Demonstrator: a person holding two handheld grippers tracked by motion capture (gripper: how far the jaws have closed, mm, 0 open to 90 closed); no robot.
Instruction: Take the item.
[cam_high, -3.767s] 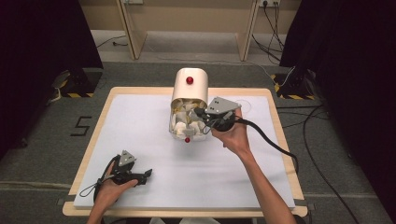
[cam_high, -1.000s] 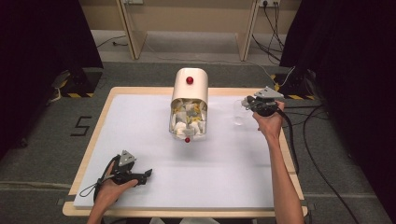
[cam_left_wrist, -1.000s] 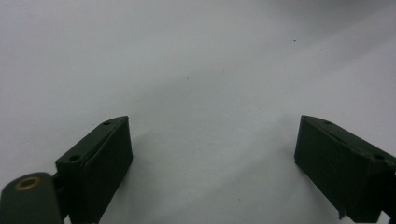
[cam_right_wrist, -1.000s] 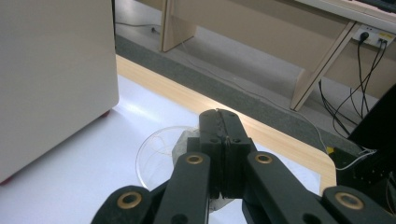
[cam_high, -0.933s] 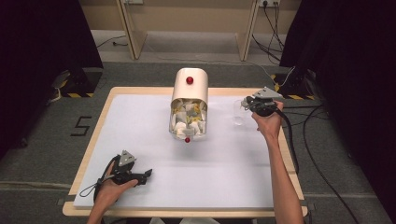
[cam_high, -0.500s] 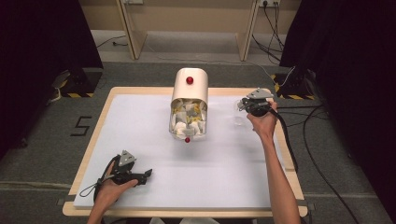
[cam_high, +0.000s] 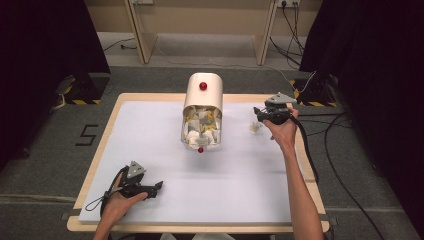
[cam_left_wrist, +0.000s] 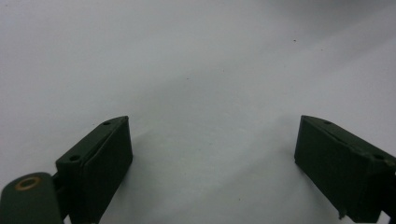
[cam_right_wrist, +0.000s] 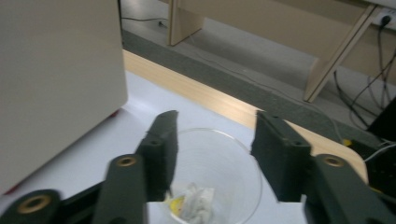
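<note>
**A:** Where are the two hand-held grippers, and why there?

**B:** The right gripper (cam_high: 261, 113) hangs over a small clear plastic cup (cam_right_wrist: 212, 172) near the right edge of the white-topped wooden table (cam_high: 150, 130). Its black jaws stand apart, one on each side of the cup's rim, gripping nothing. The position suits dropping something into the cup, though that is my reading. The left gripper (cam_high: 156, 187) rests low at the near left of the table, well apart from everything. Its jaws are wide, with bare white surface between them. It looks parked out of the way.

**A:** What do the containers hold?

**B:** The cup holds one small crumpled white wrapper with a yellow patch (cam_right_wrist: 194, 207), lying at the bottom. At the table's centre stands a cream, round-topped dispenser box with a red knob (cam_high: 202, 100). Its clear front bin (cam_high: 201, 129) is heaped with many white and yellow wrapped pieces. A second red knob sits at the bin's lower edge.

**A:** Are cup and dispenser touching?

**B:** No. The cup stands to the dispenser's right, with open table between them.
</note>
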